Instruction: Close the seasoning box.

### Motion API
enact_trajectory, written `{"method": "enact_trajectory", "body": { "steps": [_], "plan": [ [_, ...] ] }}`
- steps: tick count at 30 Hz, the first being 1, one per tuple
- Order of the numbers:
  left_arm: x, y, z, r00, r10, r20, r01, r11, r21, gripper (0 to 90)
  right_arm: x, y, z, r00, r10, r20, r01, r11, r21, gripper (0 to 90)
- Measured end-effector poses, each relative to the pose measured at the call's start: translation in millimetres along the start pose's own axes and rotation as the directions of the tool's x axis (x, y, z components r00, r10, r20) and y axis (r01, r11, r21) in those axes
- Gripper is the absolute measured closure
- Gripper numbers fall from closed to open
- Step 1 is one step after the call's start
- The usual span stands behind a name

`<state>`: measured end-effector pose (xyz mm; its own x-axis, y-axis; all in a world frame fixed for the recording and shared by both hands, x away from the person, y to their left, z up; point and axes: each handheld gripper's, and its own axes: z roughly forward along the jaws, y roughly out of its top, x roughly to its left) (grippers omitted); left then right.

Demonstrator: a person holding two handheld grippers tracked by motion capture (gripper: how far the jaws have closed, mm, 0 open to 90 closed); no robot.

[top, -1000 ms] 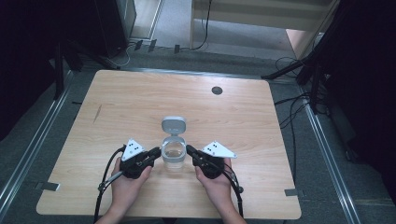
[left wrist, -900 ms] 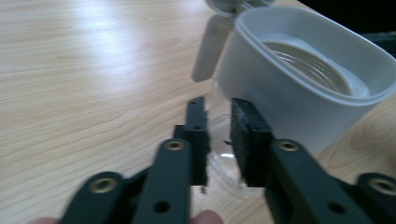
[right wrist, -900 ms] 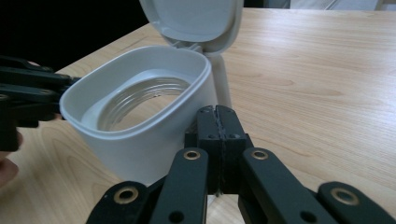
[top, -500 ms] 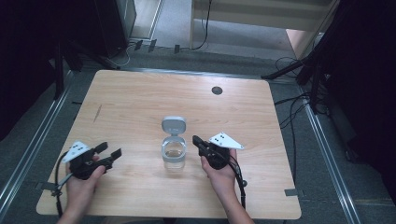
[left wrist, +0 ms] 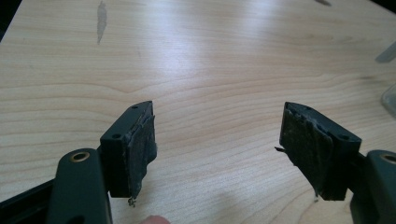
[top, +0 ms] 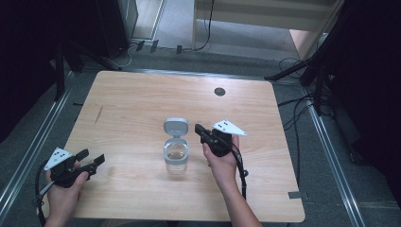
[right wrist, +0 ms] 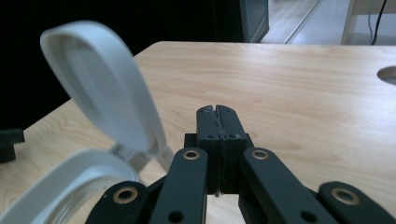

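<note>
Center-low in the high view, clear jar (top: 176, 156) stands with hinged lid (top: 175, 126) flipped up. Right gripper (top: 200, 130), jaws closed and empty, sits just beside it; a sideways nudge could tip it. Left gripper (top: 90, 160), lower left, jaws apart and empty.

The left gripper (top: 90, 162) sat low at the near left, held in the left hand (top: 64, 187), its jaws spread wide apart. The right gripper (top: 199, 129), gripped by the right hand (top: 222, 158), had its jaws pressed together, pointing up-left.
</note>
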<state>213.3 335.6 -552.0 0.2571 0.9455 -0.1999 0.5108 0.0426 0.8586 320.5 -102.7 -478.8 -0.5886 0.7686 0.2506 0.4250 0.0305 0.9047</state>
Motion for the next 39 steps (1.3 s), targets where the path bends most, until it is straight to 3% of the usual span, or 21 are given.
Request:
{"method": "enact_trajectory", "body": {
  "steps": [2, 8, 12, 13, 19, 25, 30, 32, 33, 34, 35, 36, 37, 38, 39],
  "plan": [
    [-1.5, 0.0, 0.6, 0.9999, 0.011, -0.002, -0.011, 0.9999, 0.006, 28.4, 0.5, 8.2, 2.9, 1.0000, 0.000, 0.009, 0.000, 1.000, -0.004, 90.0],
    [2.0, 0.2, 0.8, 0.9997, -0.020, 0.011, 0.020, 0.9998, 0.010, 29.3, 2.3, 32.6, 13.0, 0.9999, 0.005, 0.015, -0.005, 1.000, -0.006, 90.0],
    [1.3, 0.0, 0.7, 0.9998, -0.017, 0.010, 0.017, 0.9998, 0.007, 30.0, 5.9, 43.5, 18.0, 1.0000, 0.001, -0.001, -0.001, 1.000, -0.016, 90.0],
    [0.8, -0.1, 0.6, 0.9998, -0.014, 0.011, 0.014, 0.9998, 0.010, 30.1, 10.0, 48.0, 20.1, 0.9997, -0.020, -0.015, 0.019, 0.999, -0.027, 90.0],
    [0.8, 0.0, 0.9, 0.9998, -0.009, 0.017, 0.008, 0.9998, 0.018, 31.2, 20.1, 48.7, 19.2, 0.9981, -0.039, -0.048, 0.038, 0.999, -0.031, 90.0],
    [0.9, 0.2, 1.3, 0.9998, -0.007, 0.018, 0.006, 0.9997, 0.022, 31.8, 29.9, 39.0, 5.1, 0.9910, -0.067, -0.116, 0.067, 0.998, -0.003, 90.0],
    [0.4, 0.3, 1.4, 0.9999, -0.003, 0.014, 0.003, 0.9997, 0.025, 31.9, 30.1, 31.9, -4.2, 0.9900, -0.084, -0.113, 0.084, 0.996, -0.005, 89.6],
    [0.5, 0.3, 1.2, 0.9999, -0.002, 0.013, 0.002, 0.9997, 0.025, 31.9, 25.8, 29.6, -9.5, 0.9917, -0.085, -0.096, 0.084, 0.996, -0.015, 85.7],
    [0.6, 0.3, 1.3, 0.9999, -0.005, 0.014, 0.004, 0.9997, 0.025, 31.8, 20.1, 27.5, -14.5, 0.9937, -0.088, -0.069, 0.087, 0.996, -0.019, 76.8],
    [0.5, 0.3, 1.4, 0.9999, -0.007, 0.013, 0.006, 0.9997, 0.024, 31.8, 20.1, 27.5, -14.5, 0.9937, -0.088, -0.069, 0.087, 0.996, -0.019, 76.8],
    [0.6, 0.3, 1.3, 0.9999, -0.006, 0.014, 0.006, 0.9997, 0.024, 31.7, 12.6, 25.3, -20.7, 0.9960, -0.073, -0.050, 0.072, 0.997, -0.030, 57.6],
    [0.6, 0.3, 1.3, 0.9999, -0.006, 0.014, 0.006, 0.9997, 0.024, 31.6, 12.6, 25.3, -20.7, 0.9960, -0.073, -0.050, 0.072, 0.997, -0.030, 57.6],
    [0.4, 0.3, 1.4, 0.9999, -0.010, 0.013, 0.010, 0.9996, 0.026, 31.5, 4.3, 23.9, -28.5, 0.9974, -0.071, -0.010, 0.071, 0.996, -0.048, 44.2],
    [0.4, 0.3, 1.4, 0.9999, -0.010, 0.013, 0.010, 0.9996, 0.026, 31.4, 4.3, 23.9, -28.5, 0.9974, -0.071, -0.010, 0.071, 0.996, -0.048, 44.2],
    [0.2, 0.3, 1.5, 0.9999, -0.012, 0.009, 0.011, 0.9996, 0.027, 31.4, 1.0, 23.5, -31.6, 0.9977, -0.068, -0.001, 0.068, 0.996, -0.050, 38.5]
  ]
}}
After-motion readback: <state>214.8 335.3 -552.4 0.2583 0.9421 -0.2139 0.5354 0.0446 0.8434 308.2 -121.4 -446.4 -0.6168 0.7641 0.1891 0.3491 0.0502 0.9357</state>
